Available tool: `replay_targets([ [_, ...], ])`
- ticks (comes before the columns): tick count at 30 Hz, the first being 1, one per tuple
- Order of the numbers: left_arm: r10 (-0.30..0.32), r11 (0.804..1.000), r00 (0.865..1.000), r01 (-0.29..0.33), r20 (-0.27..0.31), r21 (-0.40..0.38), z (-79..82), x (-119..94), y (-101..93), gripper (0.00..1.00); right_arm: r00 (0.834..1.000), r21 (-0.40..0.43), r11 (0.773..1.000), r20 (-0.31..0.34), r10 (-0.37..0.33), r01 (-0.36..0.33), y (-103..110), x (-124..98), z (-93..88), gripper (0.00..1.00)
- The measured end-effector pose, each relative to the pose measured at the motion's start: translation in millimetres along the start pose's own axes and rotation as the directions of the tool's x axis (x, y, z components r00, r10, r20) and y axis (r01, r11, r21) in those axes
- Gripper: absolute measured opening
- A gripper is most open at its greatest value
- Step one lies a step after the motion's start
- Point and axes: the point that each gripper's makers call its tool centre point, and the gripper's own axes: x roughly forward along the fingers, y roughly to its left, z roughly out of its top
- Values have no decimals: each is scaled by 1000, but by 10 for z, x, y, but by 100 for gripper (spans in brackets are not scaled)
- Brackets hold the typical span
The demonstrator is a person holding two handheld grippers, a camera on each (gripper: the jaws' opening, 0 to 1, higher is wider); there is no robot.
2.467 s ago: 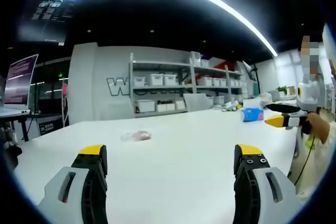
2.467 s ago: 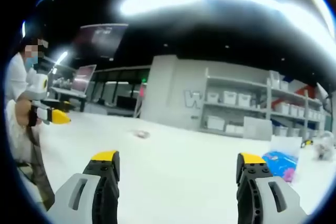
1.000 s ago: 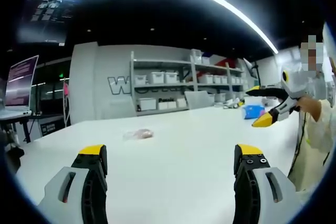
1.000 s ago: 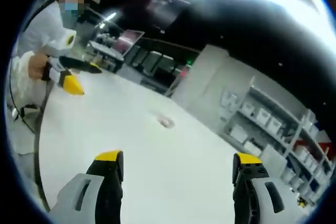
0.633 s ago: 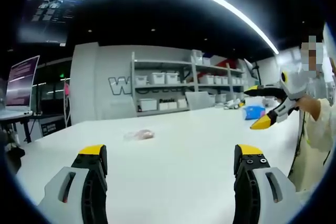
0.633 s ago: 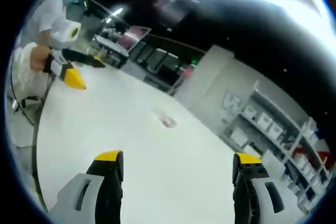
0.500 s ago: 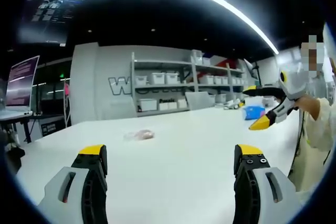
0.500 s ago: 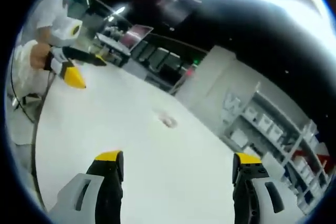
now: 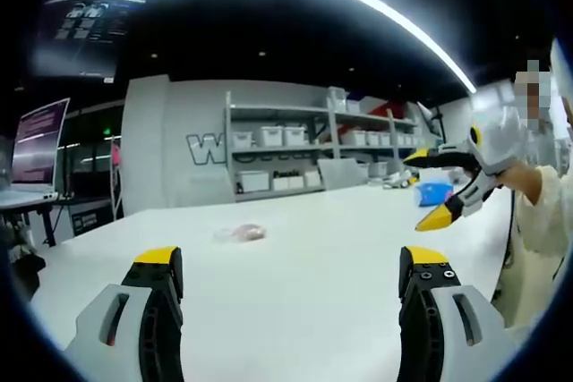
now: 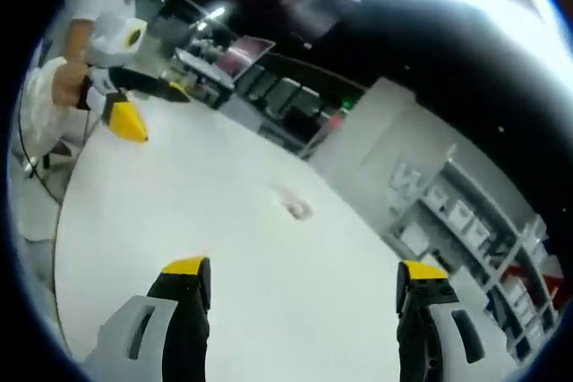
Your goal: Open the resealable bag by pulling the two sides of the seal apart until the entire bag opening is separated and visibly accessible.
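- The left hand-held gripper (image 9: 291, 266) is held level above the tabletop (image 9: 313, 248), its two grey jaws with black pads and yellow tips spread wide with nothing between them.
- The right hand-held gripper (image 10: 300, 279) is likewise spread wide and empty in its own view, which is rolled so that the tabletop slopes across it.
- In the left gripper view the right hand-held gripper enters from the right edge, gripped by a person's hand (image 9: 530, 185) in a pale sleeve; its yellow-tipped jaws stand apart, one angled down toward the tabletop and one nearly level.
- In the right gripper view the left hand-held gripper shows at upper left, held in the person's hand (image 10: 67, 87), jaws apart, above the near edge of the tabletop.
- The resealable bag (image 9: 240, 233) lies flat on the tabletop, well apart from both grippers; it is small, clear and crinkled, with something pinkish inside that is too small to identify. In the right gripper view it sits near mid-table (image 10: 295, 209).
- The tabletop is smooth, white and matte.
- A blue packet (image 9: 435, 192) lies at the far right of the tabletop.
- Metal shelves (image 9: 295, 154) against the grey wall carry rows of white bins; their contents cannot be seen.
- A lit monitor (image 9: 38, 140) stands at left.
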Motion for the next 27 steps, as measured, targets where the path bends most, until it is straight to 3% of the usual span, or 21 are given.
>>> replay_targets([
  [16, 10, 1000, 1000, -10, 4, 9, 14, -7, 38, 100, 999, 41, 998, -1, 45, -45, 39, 167, 15, 87],
  [27, 4, 1000, 1000, -4, 7, 12, 15, -17, 22, 100, 997, 21, 996, -17, 81, -81, 112, 261, 32, 86],
])
